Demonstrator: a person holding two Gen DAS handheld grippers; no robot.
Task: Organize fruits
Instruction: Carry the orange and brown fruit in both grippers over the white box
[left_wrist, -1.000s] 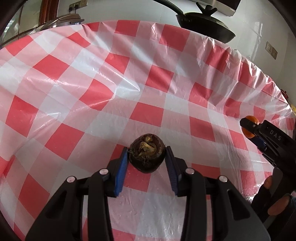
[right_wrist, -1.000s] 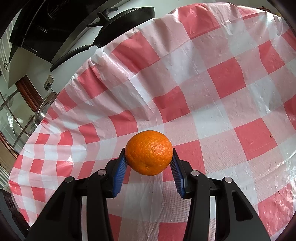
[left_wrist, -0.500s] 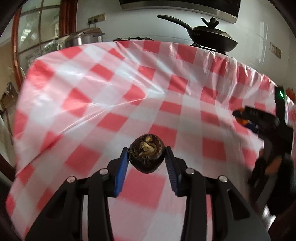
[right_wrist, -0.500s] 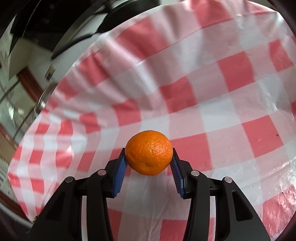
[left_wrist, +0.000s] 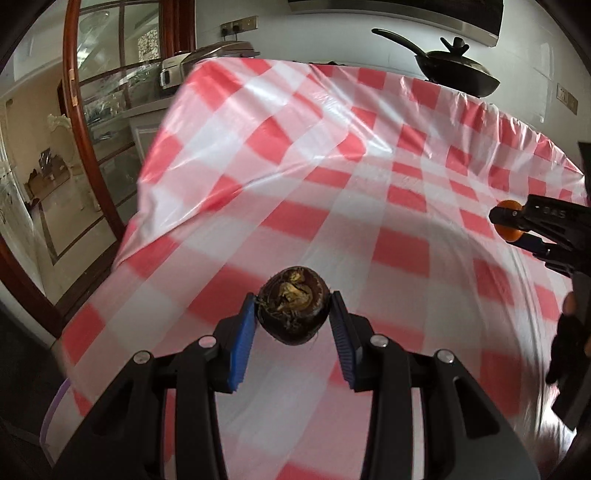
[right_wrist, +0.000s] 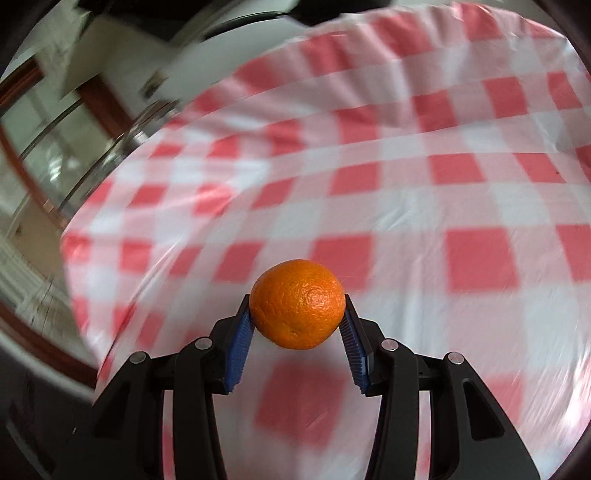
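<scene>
While both fruits ride clear of the cloth (left_wrist: 406, 254), the left gripper (left_wrist: 293, 314) pinches a dark fruit (left_wrist: 293, 314) at lower centre and the right gripper (right_wrist: 297, 321) clamps an orange (right_wrist: 297, 304) likewise (carried, I'd guess, toward some sorting spot not in view).

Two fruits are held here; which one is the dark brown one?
The one in the left gripper: a dark brown fruit with a yellowish dried top. The right gripper clamps a bright orange instead.
</scene>
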